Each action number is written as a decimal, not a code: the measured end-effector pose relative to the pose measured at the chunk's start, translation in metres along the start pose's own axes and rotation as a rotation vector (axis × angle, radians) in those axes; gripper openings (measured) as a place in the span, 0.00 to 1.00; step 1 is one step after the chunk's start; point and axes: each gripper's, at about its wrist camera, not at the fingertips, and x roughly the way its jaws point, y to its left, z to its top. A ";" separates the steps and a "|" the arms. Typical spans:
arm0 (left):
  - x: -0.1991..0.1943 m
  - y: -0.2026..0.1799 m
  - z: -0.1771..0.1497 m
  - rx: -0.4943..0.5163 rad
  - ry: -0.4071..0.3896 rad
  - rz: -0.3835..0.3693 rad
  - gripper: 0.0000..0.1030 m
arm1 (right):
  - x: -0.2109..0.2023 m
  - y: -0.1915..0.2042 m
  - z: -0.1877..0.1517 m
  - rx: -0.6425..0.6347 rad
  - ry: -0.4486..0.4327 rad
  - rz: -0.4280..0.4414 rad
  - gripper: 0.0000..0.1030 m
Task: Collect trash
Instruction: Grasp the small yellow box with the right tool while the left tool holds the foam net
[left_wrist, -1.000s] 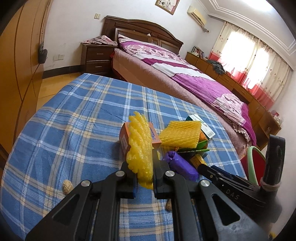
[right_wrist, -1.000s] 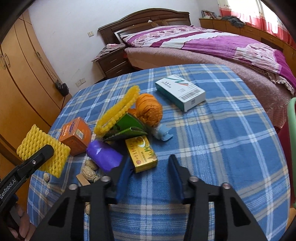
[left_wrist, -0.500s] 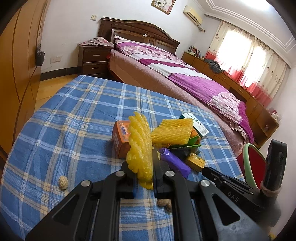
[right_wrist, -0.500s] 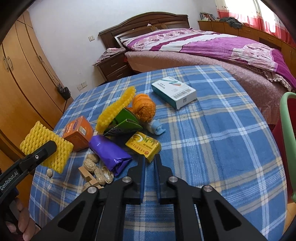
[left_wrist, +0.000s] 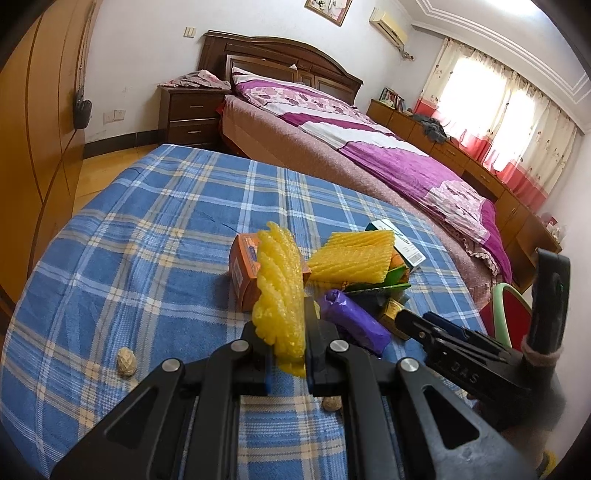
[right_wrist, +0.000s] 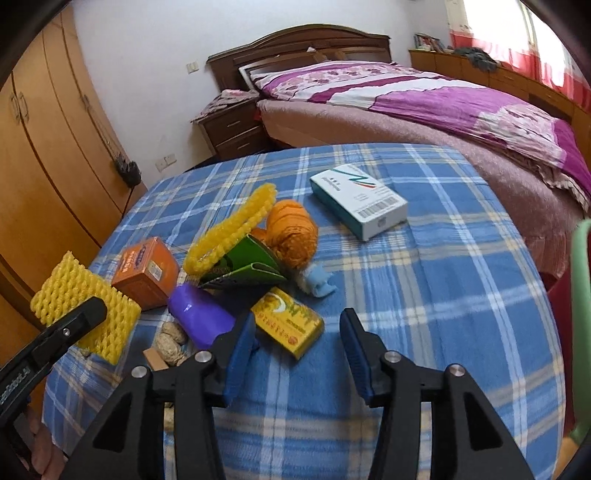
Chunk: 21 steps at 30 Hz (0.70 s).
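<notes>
My left gripper (left_wrist: 286, 332) is shut on a yellow foam fruit net (left_wrist: 279, 299) and holds it above the table; the net also shows in the right wrist view (right_wrist: 85, 306). My right gripper (right_wrist: 297, 343) is open, its fingers either side of the near end of a small yellow box (right_wrist: 288, 323). Around it lie a purple wrapper (right_wrist: 199, 317), an orange box (right_wrist: 146, 271), a second yellow net (right_wrist: 232, 227), a green packet (right_wrist: 247, 267), an orange mesh ball (right_wrist: 291, 232) and a white-green box (right_wrist: 358, 201).
The pile sits on a table with a blue plaid cloth (right_wrist: 424, 295). Peanut shells (right_wrist: 170, 336) lie near the purple wrapper, one more at the left (left_wrist: 125, 363). A bed (left_wrist: 369, 147), wardrobe (right_wrist: 44, 147) and a green chair (left_wrist: 506, 314) surround the table.
My right gripper closed half a second ago and has opened again, now closer to the yellow box. My left gripper keeps hold of the yellow net and has pulled back slightly.
</notes>
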 end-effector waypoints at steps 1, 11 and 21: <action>0.001 0.000 0.000 0.000 0.001 0.000 0.11 | 0.002 0.001 0.000 -0.003 0.004 0.000 0.49; 0.000 0.001 0.001 0.000 0.001 0.000 0.11 | 0.001 -0.002 -0.007 0.010 -0.001 0.019 0.34; -0.011 -0.015 -0.002 0.025 -0.005 -0.038 0.11 | -0.048 -0.018 -0.025 0.091 -0.064 0.030 0.33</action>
